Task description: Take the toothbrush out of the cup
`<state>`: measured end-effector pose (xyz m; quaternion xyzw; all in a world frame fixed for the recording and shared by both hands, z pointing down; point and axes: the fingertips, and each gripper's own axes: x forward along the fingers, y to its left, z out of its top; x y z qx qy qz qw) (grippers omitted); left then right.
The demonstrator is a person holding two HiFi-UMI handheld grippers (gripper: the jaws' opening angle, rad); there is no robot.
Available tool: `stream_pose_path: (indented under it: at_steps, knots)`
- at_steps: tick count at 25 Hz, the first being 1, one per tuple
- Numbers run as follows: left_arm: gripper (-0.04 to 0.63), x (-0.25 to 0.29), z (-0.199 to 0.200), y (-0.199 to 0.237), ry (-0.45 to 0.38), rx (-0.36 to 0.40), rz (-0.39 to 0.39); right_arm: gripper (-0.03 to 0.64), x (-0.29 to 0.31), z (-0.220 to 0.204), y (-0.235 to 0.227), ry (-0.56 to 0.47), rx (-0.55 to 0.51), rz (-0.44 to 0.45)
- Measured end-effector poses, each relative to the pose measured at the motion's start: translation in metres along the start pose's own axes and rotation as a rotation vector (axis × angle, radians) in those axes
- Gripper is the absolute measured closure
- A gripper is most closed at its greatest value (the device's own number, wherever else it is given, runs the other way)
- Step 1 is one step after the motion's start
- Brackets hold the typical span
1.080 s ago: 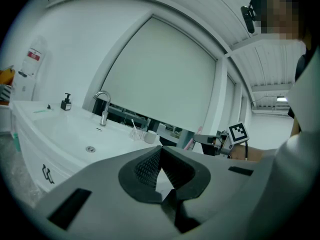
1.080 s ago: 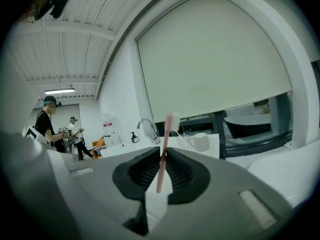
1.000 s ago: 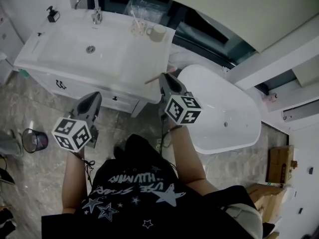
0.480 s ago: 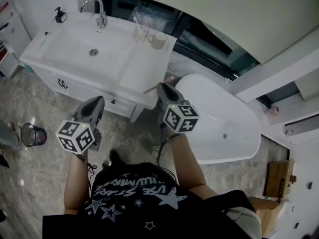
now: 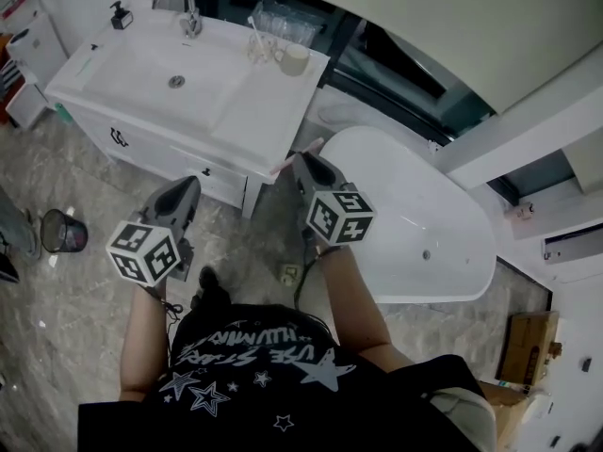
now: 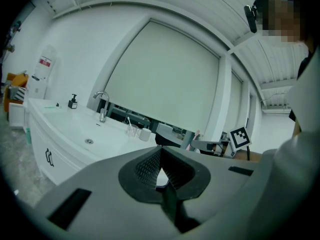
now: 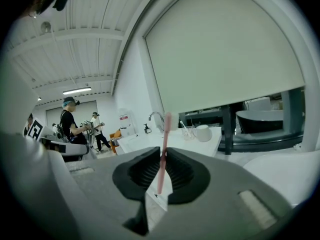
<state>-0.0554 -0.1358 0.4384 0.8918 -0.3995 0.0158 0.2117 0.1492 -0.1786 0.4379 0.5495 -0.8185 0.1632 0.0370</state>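
Away from the tabletop (image 5: 254,111), right gripper (image 5: 306,161) jaws clamp the toothbrush (image 7: 165,134), well clear of the cup (image 5: 295,60); removal looks done. Left gripper (image 5: 184,186) jaws together, empty.

head view: head-mounted, faces steeply down, well above washbasin (image 5: 141,73), bathtub (image 5: 415,205) and floor (image 5: 57,347) | left gripper view: low, close behind its own jaws, faces the washbasin's front, well apart from it | right gripper view: likewise low, faces the washbasin's end | shared by all three: washbasin, faucet (image 5: 188,12), white cup (image 5: 295,60)
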Motion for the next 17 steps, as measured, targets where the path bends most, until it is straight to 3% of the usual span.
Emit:
stream_pose_path:
  at_steps: [12, 17]
  knots:
    - [0.589, -0.036, -0.062, -0.095, 0.006, -0.026, 0.047, 0.582, -0.102, -0.033, -0.005, 0.029, -0.022, 0.093]
    - [0.589, -0.047, -0.086, -0.127, 0.007, -0.035, 0.053, 0.581, -0.141, -0.044, -0.007, 0.041, -0.1, 0.102]
